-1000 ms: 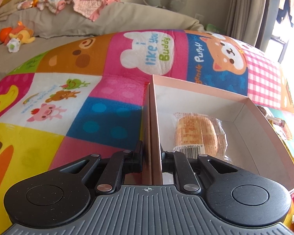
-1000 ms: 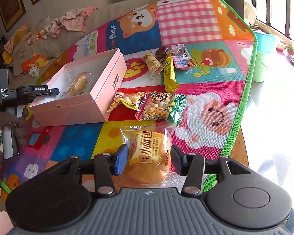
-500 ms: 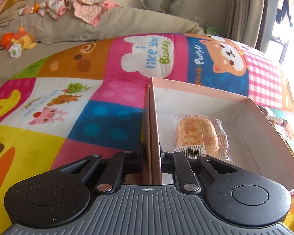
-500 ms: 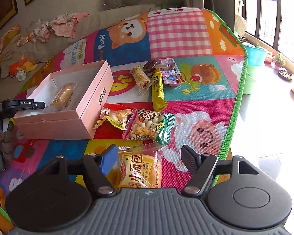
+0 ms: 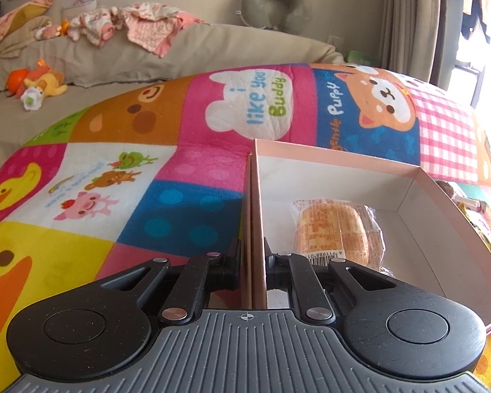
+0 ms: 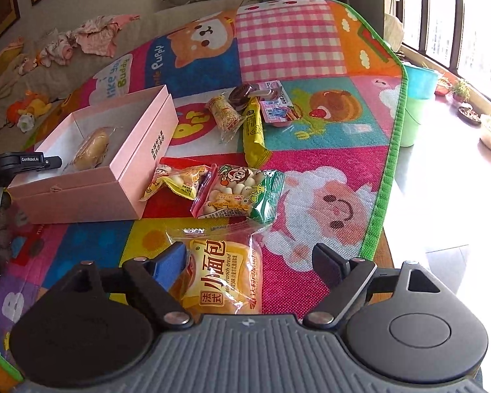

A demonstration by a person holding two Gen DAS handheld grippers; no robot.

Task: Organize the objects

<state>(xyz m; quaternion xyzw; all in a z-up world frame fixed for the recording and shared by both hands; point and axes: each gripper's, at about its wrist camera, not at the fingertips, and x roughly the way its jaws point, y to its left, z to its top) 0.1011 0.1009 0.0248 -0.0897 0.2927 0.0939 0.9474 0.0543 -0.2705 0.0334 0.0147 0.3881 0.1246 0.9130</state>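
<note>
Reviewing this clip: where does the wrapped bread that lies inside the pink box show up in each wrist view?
Left wrist view: the wrapped bread lies right of centre, on the box floor just beyond the left gripper.
Right wrist view: it is at middle left, small, inside the box.
Shared landmark: the pink box, whose wall the left gripper clamps.

The box (image 5: pixel 343 170) clamped in the left tool (image 5: pixel 252 263) looks like matt pink card, white inside. The bread pack (image 6: pixel 224 278) between the right tool's (image 6: pixel 248 265) parted fingers is glossy, crinkled plastic film. Under both lies a fuzzy, printed cloth mat (image 6: pixel 311 281).
</note>
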